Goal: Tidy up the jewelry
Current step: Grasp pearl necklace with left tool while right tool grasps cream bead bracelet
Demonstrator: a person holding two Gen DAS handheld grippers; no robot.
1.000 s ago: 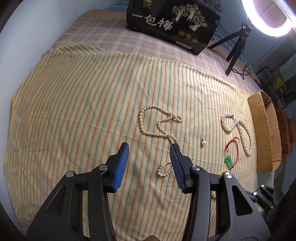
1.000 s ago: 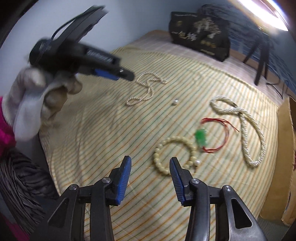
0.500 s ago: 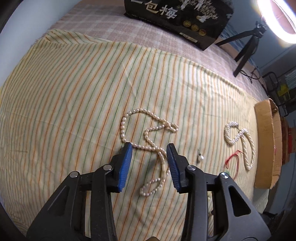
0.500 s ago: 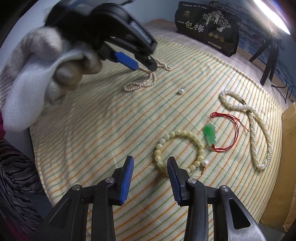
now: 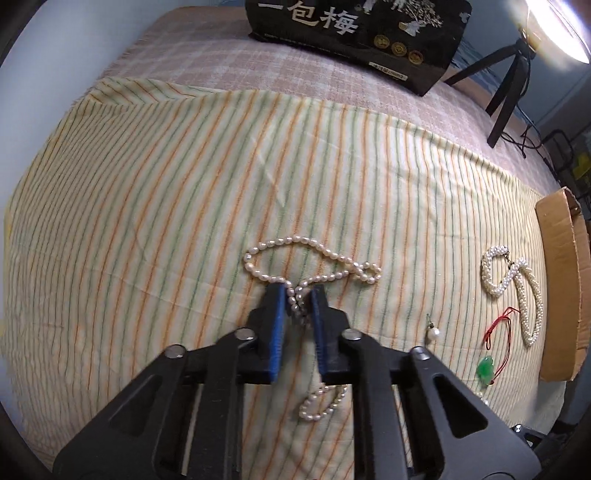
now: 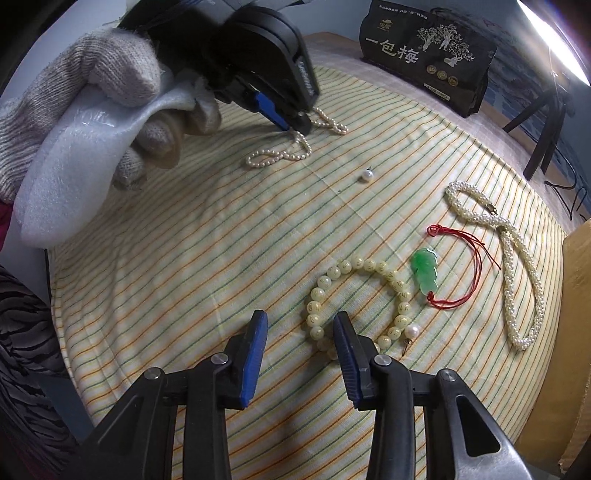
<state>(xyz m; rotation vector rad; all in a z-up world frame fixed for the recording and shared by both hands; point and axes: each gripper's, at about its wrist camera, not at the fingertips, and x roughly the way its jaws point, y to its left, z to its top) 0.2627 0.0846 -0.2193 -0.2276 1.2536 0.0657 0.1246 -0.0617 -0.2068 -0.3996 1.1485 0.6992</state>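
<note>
A thin pearl necklace [image 5: 314,245] lies looped on the striped cloth. My left gripper [image 5: 297,299] has closed on its middle strands, tips down at the cloth; the right wrist view shows it [image 6: 295,127] on the necklace [image 6: 280,157]. My right gripper [image 6: 301,325] is open and empty, just left of a cream bead bracelet [image 6: 354,266]. A green jade pendant on red cord [image 6: 424,273], a thick woven pearl necklace [image 6: 517,258], a loose pearl drop [image 6: 366,175] and a pearl earring [image 6: 412,330] lie nearby.
A black printed bag [image 5: 354,33] stands at the far edge. A cardboard box [image 5: 561,295] sits at the right edge of the cloth. A black tripod [image 5: 509,85] with a ring light stands at the back right.
My left gripper moved forward and down over the thin pearl necklace and closed its jaws on the strands. My right gripper stayed open and drifted slightly toward the bead bracelet.
</note>
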